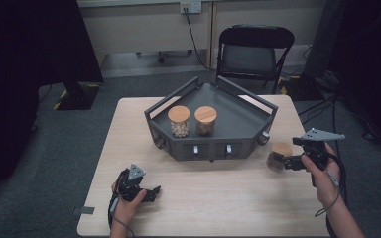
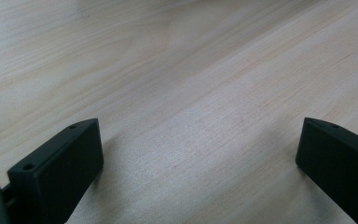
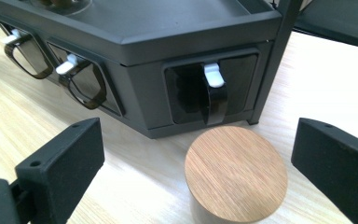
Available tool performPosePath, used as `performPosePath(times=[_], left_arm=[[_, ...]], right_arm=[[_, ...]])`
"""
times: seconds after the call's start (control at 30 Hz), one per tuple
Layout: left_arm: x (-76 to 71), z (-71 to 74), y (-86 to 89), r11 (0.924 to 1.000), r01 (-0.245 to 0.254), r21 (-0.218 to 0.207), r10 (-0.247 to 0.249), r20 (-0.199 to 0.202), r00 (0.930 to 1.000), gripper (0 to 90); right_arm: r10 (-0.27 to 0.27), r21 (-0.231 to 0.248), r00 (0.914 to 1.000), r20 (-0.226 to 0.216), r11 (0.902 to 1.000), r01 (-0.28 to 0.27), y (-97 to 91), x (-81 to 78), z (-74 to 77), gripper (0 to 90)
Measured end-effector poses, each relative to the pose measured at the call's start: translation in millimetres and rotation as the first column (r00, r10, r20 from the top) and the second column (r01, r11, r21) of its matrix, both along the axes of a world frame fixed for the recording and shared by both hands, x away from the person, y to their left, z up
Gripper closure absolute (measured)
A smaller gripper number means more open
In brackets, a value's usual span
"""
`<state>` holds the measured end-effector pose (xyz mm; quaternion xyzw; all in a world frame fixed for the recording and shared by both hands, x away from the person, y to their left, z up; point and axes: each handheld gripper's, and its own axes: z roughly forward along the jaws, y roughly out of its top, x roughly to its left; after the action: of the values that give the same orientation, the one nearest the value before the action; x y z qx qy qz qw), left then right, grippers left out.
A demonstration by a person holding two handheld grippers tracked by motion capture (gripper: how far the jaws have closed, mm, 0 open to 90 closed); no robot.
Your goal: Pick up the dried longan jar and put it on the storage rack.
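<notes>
Jar (image 3: 235, 172) is sitting on the table (image 1: 203, 198) just in front of the rack's right front corner, near the rack (image 1: 213, 144) but not touching it, and I am bringing my right gripper (image 3: 196, 163) around it with the jaws spread wide, one on each side, gripping nothing yet. My left gripper (image 1: 144, 191) is resting well to the left of the rack and toward me, jaws also wide apart over bare wood, holding nothing. I am judging the main risk to be the jar's smooth, dark, glassy wall: if I am closing too high, on the rim of the round wooden lid, the lid may be popping off or the jar slipping out. Closing off-centre could be pushing the jar sideways into the rack's corner post or the clear scoop with the white tab (image 3: 213, 74) hanging there. Lifting it over the rack's raised rail, I am watching for a knock against the two other jars (image 1: 192, 121) already standing on the rack's top tray, both with the same pale, grained lids. The rack is looking like matte dark grey metal or plastic, angular and many-sided; the table is a light, smooth wood grain.
</notes>
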<state>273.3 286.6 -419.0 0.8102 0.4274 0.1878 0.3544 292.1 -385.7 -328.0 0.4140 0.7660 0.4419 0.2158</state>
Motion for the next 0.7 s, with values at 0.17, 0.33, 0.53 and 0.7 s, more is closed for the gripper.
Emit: performPosePath(times=[0.17,0.33,0.53,0.7], left_arm=[[-0.1,-0.1,0.0,1.0000,-0.001,-0.001,0.001,0.000,1.0000,0.2],[0.0,0.0,0.0,1.0000,0.000,0.000,0.000,0.000,1.0000,0.2],[-0.1,-0.1,0.0,1.0000,-0.001,-0.001,0.001,0.000,1.0000,0.2],[-0.1,-0.1,-0.1,1.0000,-0.001,-0.001,0.001,0.000,1.0000,0.2]], right_arm=[[-0.005,0.001,1.0000,-0.005,1.0000,0.005,-1.6,-0.9,-4.2,1.7],[-0.005,0.001,1.0000,-0.005,1.0000,0.005,-3.1,-2.3,-6.9,1.7],[-0.010,0.004,0.9999,-0.008,0.9999,0.010,-4.8,-4.8,-11.9,1.7],[-0.025,0.019,0.9997,-0.004,0.9995,0.025,-6.3,-8.1,-20.7,1.7]])
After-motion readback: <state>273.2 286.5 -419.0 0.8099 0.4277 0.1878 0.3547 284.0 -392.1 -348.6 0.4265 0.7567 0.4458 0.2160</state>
